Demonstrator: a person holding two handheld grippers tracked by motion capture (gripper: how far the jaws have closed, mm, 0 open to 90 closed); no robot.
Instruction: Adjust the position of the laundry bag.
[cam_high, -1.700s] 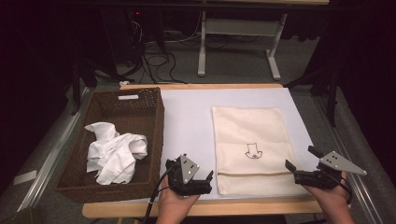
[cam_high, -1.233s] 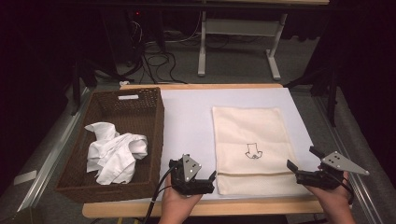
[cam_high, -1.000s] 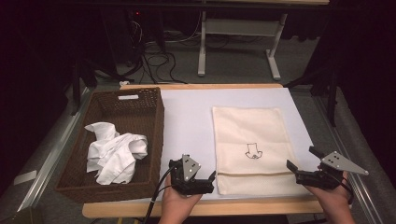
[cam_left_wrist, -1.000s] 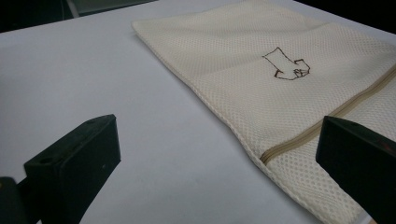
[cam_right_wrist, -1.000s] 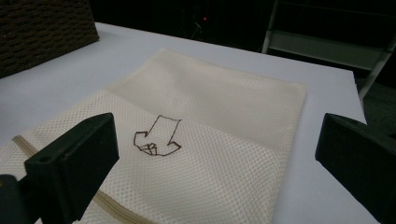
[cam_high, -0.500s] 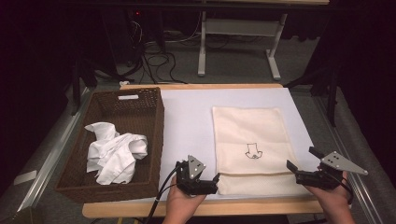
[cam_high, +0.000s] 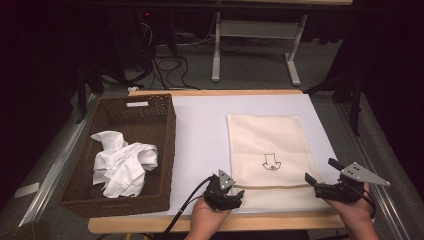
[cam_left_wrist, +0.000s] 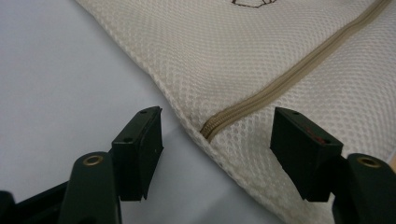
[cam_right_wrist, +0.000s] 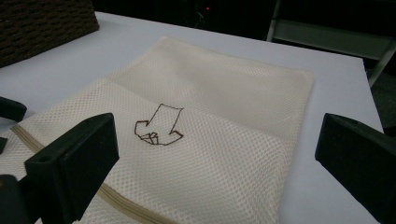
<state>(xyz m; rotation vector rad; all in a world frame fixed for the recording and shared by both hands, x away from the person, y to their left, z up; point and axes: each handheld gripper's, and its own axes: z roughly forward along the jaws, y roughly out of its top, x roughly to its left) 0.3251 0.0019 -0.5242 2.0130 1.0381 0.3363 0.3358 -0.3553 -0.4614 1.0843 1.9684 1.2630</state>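
At the near edge of the desk (cam_high: 200, 115), I have brought my left gripper (cam_high: 231, 198) in toward the near-left corner of the mesh laundry bag (cam_high: 267, 145); half a second back it sat a little farther left, clear of the fabric. Now, in the left gripper view, my jaws stand spread on either side of the bag's edge, right where the zipper (cam_left_wrist: 280, 81) ends, and nothing is pinched between them yet. My right gripper (cam_high: 320, 176) has held its place at the bag's near-right corner, jaws wide apart and empty. The bag lies flat on the right half of the desk, zipper closed along its near end. I judge this shift lines me up to grip the zipper end. The white cloth (cam_high: 122, 162) waits in the wicker basket (cam_high: 165, 130) at the left edge.
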